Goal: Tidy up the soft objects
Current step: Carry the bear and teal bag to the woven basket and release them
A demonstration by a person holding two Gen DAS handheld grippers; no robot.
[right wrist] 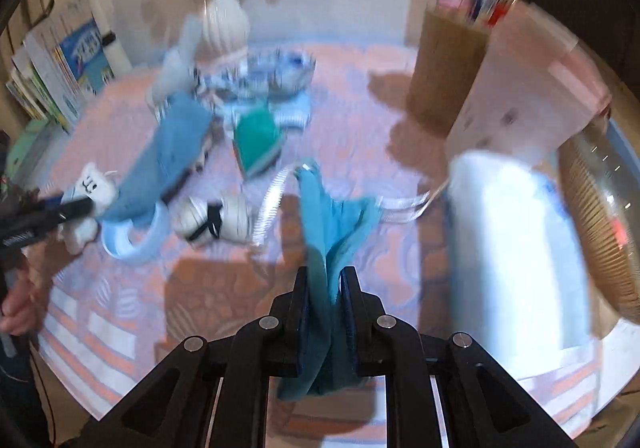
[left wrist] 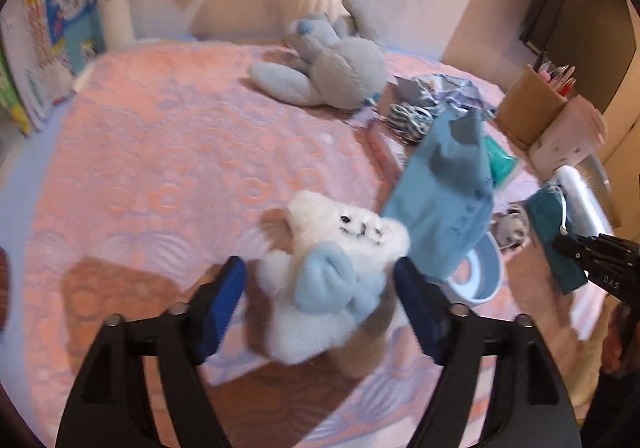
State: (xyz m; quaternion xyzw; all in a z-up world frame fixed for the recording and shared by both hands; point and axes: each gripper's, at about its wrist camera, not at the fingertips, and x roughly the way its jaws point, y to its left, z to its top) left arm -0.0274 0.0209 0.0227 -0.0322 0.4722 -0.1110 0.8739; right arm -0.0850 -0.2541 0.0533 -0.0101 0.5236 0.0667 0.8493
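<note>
A white plush toy [left wrist: 316, 324] with a pale blue bow lies on the pink patterned cover [left wrist: 160, 151]. My left gripper [left wrist: 322, 272] is open around it, and a gap shows beside the left pad [left wrist: 228, 300]. The right wrist view shows that toy [right wrist: 94, 183] at the far left beside my left gripper [right wrist: 80, 205]. My right gripper [right wrist: 326, 274] is shut on a teal cloth [right wrist: 332, 219] that hangs above the cover. From the left wrist, my right gripper [left wrist: 560, 244] and its teal cloth [left wrist: 548, 215] are at the right edge.
A grey-blue plush rabbit [left wrist: 332, 67], a blue cloth [left wrist: 440, 199], a pale blue ring [left wrist: 480, 276] and striped rolled socks [right wrist: 216, 219] lie on the cover. A cardboard pen holder [right wrist: 448, 63], a pink box [right wrist: 528, 87] and a white roll [right wrist: 512, 248] stand at the right. Books [left wrist: 68, 31] line the left.
</note>
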